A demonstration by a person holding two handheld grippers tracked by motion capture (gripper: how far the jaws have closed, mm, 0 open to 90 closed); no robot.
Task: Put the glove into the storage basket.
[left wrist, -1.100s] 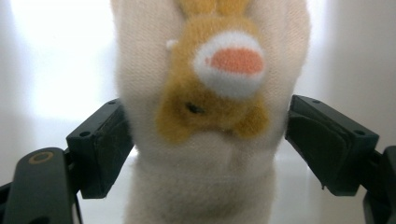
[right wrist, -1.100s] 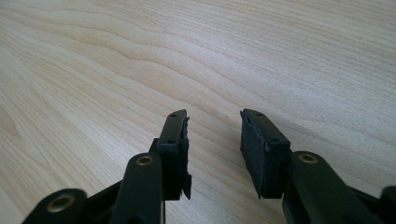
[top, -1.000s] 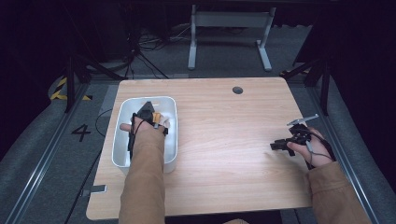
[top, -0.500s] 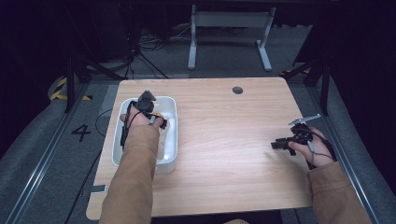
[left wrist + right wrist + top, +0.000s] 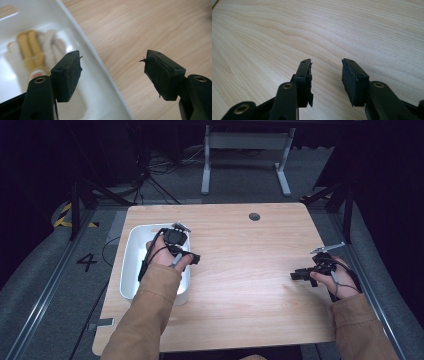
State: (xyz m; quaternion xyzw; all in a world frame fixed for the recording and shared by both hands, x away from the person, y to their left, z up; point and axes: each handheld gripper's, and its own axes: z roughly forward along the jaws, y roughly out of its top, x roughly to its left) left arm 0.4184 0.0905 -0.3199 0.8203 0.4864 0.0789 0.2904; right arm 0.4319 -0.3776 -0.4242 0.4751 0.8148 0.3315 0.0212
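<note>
My left gripper (image 5: pixel 180 242) hangs over the right rim of a white tray (image 5: pixel 131 250) at the table's left. In the left gripper view the gripper (image 5: pixel 111 60) is open with nothing between its jaws, which have just been opening a little. The tray rim (image 5: pixel 100 82) runs below them. A blurred white and yellow glove-like bundle (image 5: pixel 30 47) lies on the tray floor, left of the jaws. My right gripper (image 5: pixel 296 275) rests near the table's right edge, pointing left. It (image 5: pixel 325 62) stands open over bare wood.
The wooden table (image 5: pixel 240 270) has a round cable hole (image 5: pixel 254 216) at the back. A metal stand (image 5: pixel 245 160) and cables sit on the dark floor behind. A "4" mark (image 5: pixel 86 261) is on the floor at left.
My left hand has lifted out of the tray and shifted toward its right rim, leaving the bundle inside. The right hand has stayed put.
</note>
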